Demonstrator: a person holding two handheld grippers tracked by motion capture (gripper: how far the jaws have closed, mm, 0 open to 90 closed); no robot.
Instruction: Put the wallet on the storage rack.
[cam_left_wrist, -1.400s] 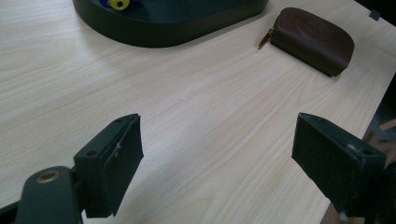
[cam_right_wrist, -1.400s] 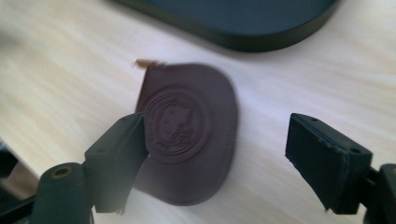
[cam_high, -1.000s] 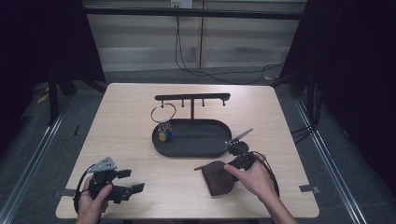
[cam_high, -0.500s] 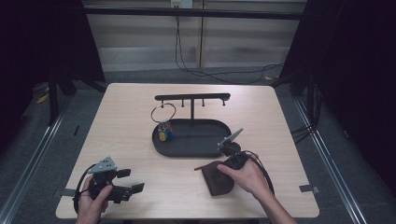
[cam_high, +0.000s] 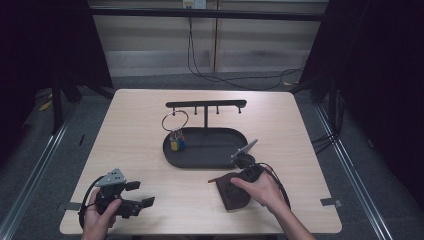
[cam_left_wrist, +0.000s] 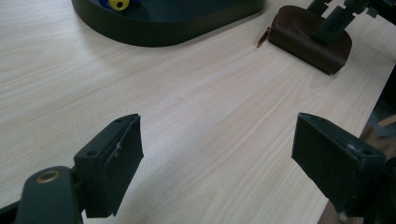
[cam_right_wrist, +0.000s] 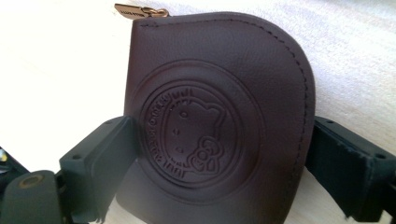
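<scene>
1. My right gripper (cam_high: 235, 187) sits over the brown leather pouch (cam_high: 233, 192) at about 5 o'clock on the table (cam_high: 130, 145), near the front edge, with my right hand (cam_high: 262, 192) behind it.
2. Through the right gripper view the pouch (cam_right_wrist: 219, 121) lies flat between my two jaws, one at each side edge. They have just been opening, and I cannot tell whether the pads press on the leather or merely stand against it.
3. The pouch bears a round embossed emblem (cam_right_wrist: 198, 140) on its face, and its brass zip pull (cam_right_wrist: 133, 10) sticks out at the 11 o'clock corner in that view.
4. My left gripper (cam_high: 137, 195) rests at about 7 o'clock on the table, held in my left hand (cam_high: 97, 217). Its jaws are spread wide with nothing between them but bare wood.
5. From the left gripper view the pouch (cam_left_wrist: 303, 37) lies at 1 o'clock, with the other gripper (cam_left_wrist: 336, 18) on top of it.
6. The black oval tray (cam_high: 210, 162) lies at the table's centre, just beyond the pouch toward 11 o'clock. A T-shaped rack (cam_high: 206, 105) rises from it, and a key ring with yellow and blue tags (cam_high: 176, 137) hangs at its left end.
</scene>
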